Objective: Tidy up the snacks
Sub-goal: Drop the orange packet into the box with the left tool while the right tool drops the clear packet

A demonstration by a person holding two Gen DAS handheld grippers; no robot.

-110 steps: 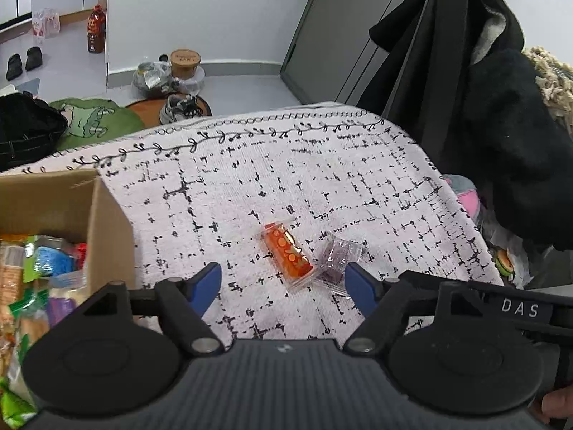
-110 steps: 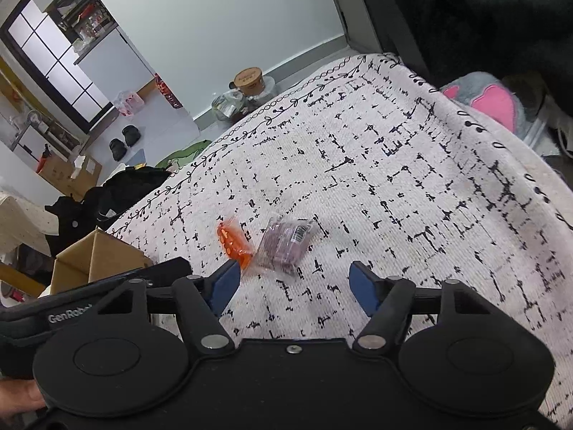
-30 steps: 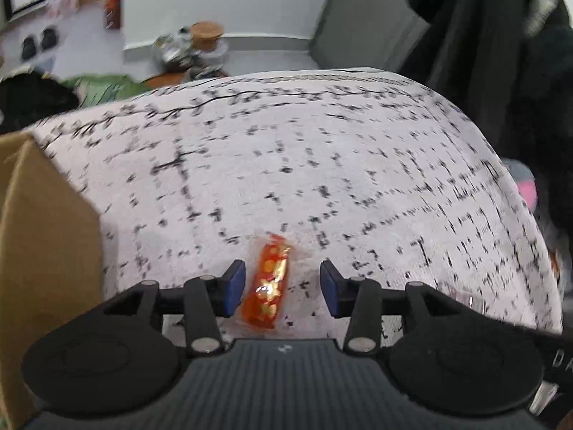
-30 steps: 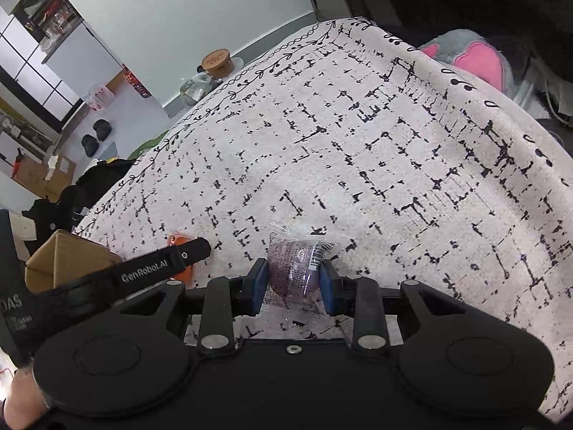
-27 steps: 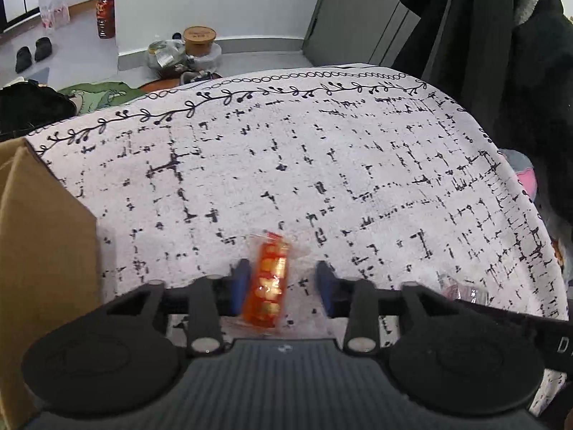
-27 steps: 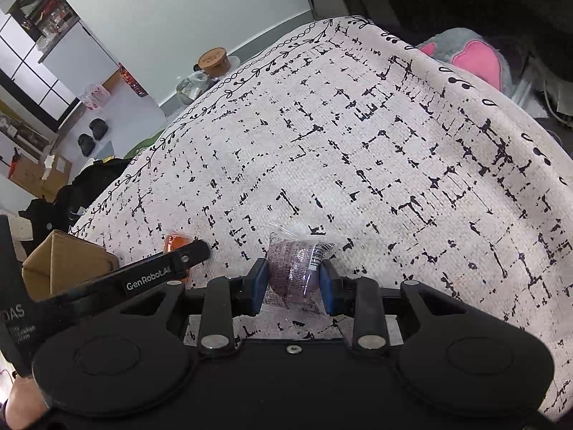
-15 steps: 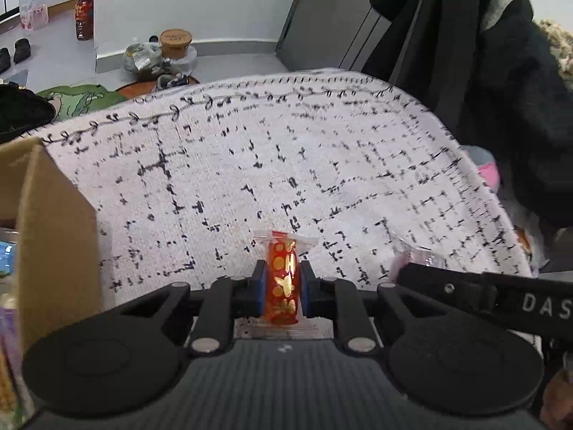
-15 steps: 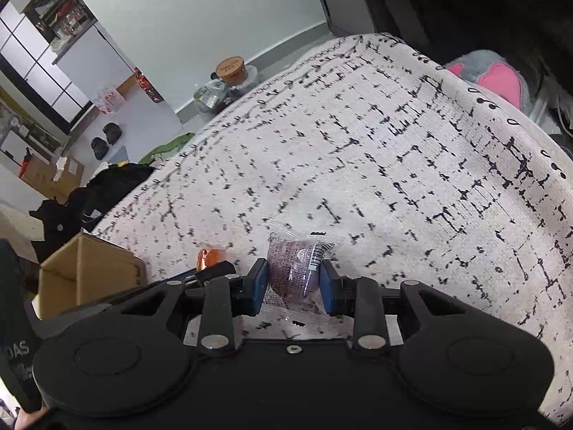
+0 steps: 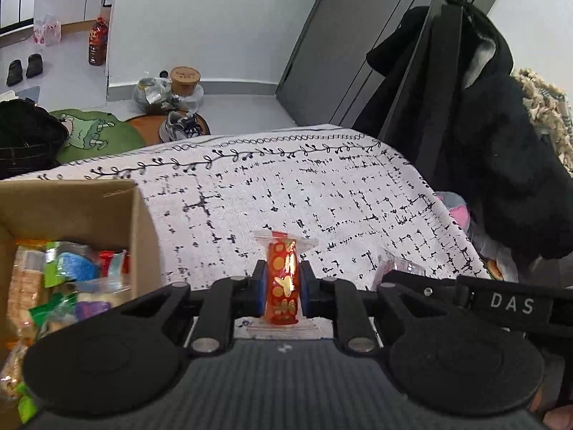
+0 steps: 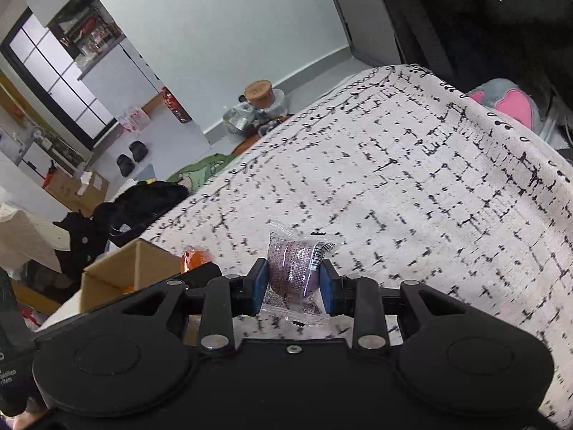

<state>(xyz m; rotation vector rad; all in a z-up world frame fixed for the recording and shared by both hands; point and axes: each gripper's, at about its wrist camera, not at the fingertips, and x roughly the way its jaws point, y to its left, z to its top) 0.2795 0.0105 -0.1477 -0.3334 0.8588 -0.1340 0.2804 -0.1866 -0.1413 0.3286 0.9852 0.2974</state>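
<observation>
My left gripper [image 9: 283, 288] is shut on an orange-red snack packet [image 9: 283, 283] with gold shapes, held above the patterned cloth [image 9: 304, 193]. The cardboard box [image 9: 107, 208] full of snack packs stands at its left. My right gripper [image 10: 293, 283] is shut on a purple snack in a clear wrapper [image 10: 292, 268], lifted off the cloth [image 10: 429, 197]. In the right wrist view the orange-red packet [image 10: 197, 256] peeks out at the left above the cardboard box [image 10: 132, 268]. In the left wrist view the purple snack's wrapper [image 9: 399, 268] shows at the right behind the other gripper.
A dark coat [image 9: 501, 150] hangs on a rack at the cloth's right edge. On the floor beyond the far edge lie a green mat [image 9: 93, 136], a shoe [image 9: 179, 127], jars and a black bag [image 9: 25, 139]. A pink and grey toy [image 10: 508, 104] sits off the right edge.
The left gripper has shut on the orange-red packet and lifted it off the cloth. Both grippers have risen with their snacks; the box's contents have come into the left wrist view.
</observation>
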